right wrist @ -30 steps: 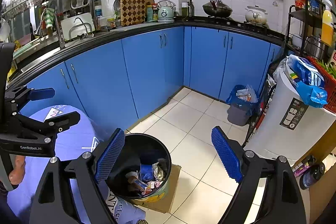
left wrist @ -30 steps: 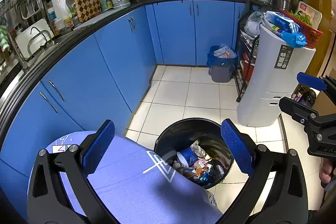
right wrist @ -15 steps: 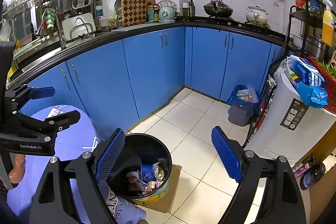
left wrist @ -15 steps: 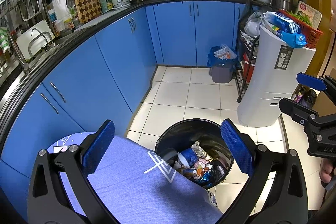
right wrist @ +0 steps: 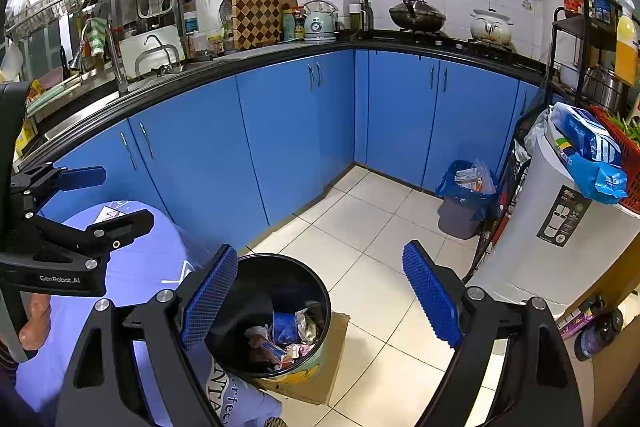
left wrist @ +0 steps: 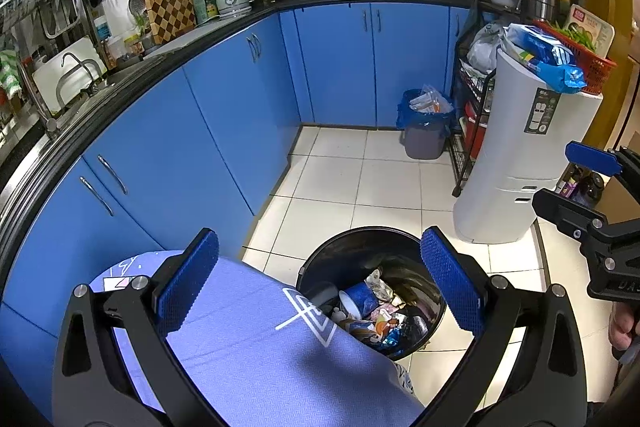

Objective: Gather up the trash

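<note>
Left tongs (left wrist: 320, 285) and right tongs (right wrist: 320, 297), both spread wide and holding nothing, above a black bin (left wrist: 348, 251) on the tiled floor (left wrist: 384, 183). Trash (left wrist: 376, 315) lies inside the bin, beside a cloth-covered counter (left wrist: 256, 339). A second, blue-lined bin (right wrist: 460, 211) stands near the cabinets (right wrist: 300, 131).

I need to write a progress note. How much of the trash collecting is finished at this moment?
Done: the black bin already holds wrappers and a blue cup. In hand: nothing; the left gripper and right gripper are both open and empty above the bin. Left: I see no loose trash on the white tiled floor, so what remains cannot be told. The small blue-lined bin by the cabinets looks full.
</note>
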{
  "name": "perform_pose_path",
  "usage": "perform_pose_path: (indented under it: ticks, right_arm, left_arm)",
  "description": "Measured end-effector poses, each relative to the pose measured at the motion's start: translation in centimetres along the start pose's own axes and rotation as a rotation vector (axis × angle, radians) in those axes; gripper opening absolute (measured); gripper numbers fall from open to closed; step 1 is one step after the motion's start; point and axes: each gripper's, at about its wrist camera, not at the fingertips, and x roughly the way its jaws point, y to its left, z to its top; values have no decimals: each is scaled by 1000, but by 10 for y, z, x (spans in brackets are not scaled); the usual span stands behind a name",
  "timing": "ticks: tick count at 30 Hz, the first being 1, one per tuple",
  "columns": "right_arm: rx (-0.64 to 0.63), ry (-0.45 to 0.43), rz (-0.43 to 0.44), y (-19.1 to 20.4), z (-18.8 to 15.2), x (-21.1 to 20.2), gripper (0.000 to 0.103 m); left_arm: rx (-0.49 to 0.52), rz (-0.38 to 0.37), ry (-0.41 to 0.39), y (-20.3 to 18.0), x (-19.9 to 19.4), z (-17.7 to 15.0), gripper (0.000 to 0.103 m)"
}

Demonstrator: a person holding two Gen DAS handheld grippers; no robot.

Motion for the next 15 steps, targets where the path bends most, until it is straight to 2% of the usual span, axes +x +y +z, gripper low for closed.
perform_pose_path:
  ticks: [9,15]
  right_arm:
    - [7,-3,5,-2,1,-1,83]
    - [5,-4,5,-3,1,-1,83]
  left_arm:
    - [-9,6,-7,0,-1,0,99]
    - [39,26,-14,-9,-3,-1,99]
